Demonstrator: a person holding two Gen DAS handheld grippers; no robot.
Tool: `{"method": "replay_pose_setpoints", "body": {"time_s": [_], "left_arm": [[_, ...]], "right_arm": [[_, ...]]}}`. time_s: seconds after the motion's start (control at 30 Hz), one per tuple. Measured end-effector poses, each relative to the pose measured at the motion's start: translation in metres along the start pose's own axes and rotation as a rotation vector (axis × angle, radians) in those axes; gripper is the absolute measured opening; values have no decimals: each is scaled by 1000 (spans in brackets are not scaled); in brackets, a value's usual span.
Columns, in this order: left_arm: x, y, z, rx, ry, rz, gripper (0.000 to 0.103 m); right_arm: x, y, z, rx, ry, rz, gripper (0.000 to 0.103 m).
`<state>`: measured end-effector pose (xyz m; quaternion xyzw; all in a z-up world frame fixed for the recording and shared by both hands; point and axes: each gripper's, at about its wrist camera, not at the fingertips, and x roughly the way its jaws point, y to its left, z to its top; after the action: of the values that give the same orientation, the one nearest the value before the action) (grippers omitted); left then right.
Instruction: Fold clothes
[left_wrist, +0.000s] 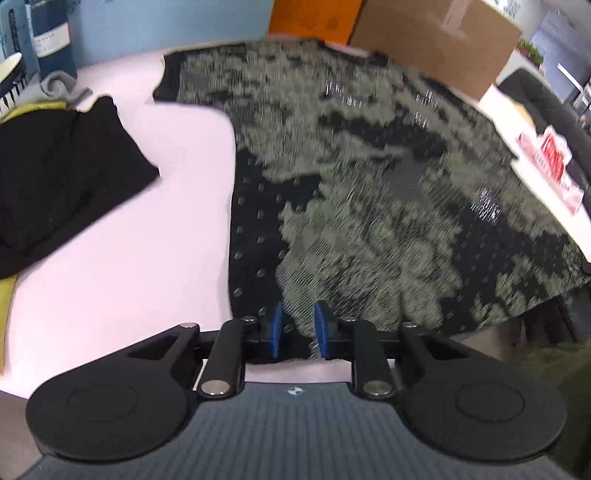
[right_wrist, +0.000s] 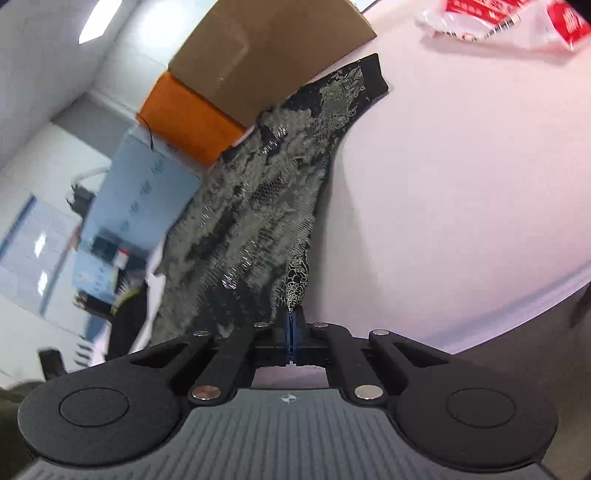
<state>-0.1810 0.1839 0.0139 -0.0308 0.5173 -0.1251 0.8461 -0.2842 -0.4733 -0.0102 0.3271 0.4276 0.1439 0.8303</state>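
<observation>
A black and olive camouflage-print shirt (left_wrist: 369, 166) lies spread across the pale pink table (left_wrist: 147, 240), one short sleeve pointing to the far left. My left gripper (left_wrist: 298, 328) sits at the shirt's near hem. Its blue pads (left_wrist: 275, 328) stand apart, with the hem between them and a visible gap. In the right wrist view the shirt (right_wrist: 266, 206) rises from the table (right_wrist: 461, 184) in a lifted, tilted sheet. My right gripper (right_wrist: 292, 325) is shut on its near edge, the pads pressed together on the fabric.
A black garment (left_wrist: 55, 177) lies folded at the left on a yellow cloth (left_wrist: 7, 295). A cardboard box (left_wrist: 436, 40) and an orange box (left_wrist: 314, 18) stand behind the shirt. Red and white packets (left_wrist: 554, 158) lie at the table's right edge. A blue container (left_wrist: 51, 37) stands far left.
</observation>
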Motion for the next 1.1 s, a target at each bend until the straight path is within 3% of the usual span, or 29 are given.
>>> {"method": "replay_pose_setpoints", "body": {"time_s": [0.1,0.23,0.37,0.4,0.43,0.47,0.57,0.67,0.73,0.87,0.93,1.03,1.1], "left_arm": [[6,-1,-4,20,14,19,18],[7,-1,-6,36,19,25,18],[2,-4,-12,148,65,99,19],[0,-4,-15,189,84,126,21],[-2,-2,-17,219,102,154,31],[-4,0,-19,246,120,183,39],[-16,10,-17,277,110,280,40],[-25,16,5,255,45,363,42],[-28,10,28,267,-11,397,44],[-23,-38,81,411,-136,386,48],[-12,-78,106,485,-197,327,55],[14,-146,138,571,-271,210,56],[43,-200,153,594,-287,148,56]], "right_arm": [[11,-7,-2,-25,75,-65,2],[22,-16,-5,-31,99,-125,3],[24,-19,-2,-57,146,-187,14],[24,-18,-1,-76,163,-210,20],[21,-17,2,-96,175,-233,21],[17,-17,7,-110,173,-253,21],[-1,-16,29,-140,134,-303,25],[-23,-8,67,-212,65,-369,34],[-29,1,97,-316,43,-460,37],[-27,23,163,-607,56,-654,37],[-16,32,196,-775,79,-744,38],[10,28,242,-982,86,-826,38],[25,16,279,-925,39,-691,38]]}}
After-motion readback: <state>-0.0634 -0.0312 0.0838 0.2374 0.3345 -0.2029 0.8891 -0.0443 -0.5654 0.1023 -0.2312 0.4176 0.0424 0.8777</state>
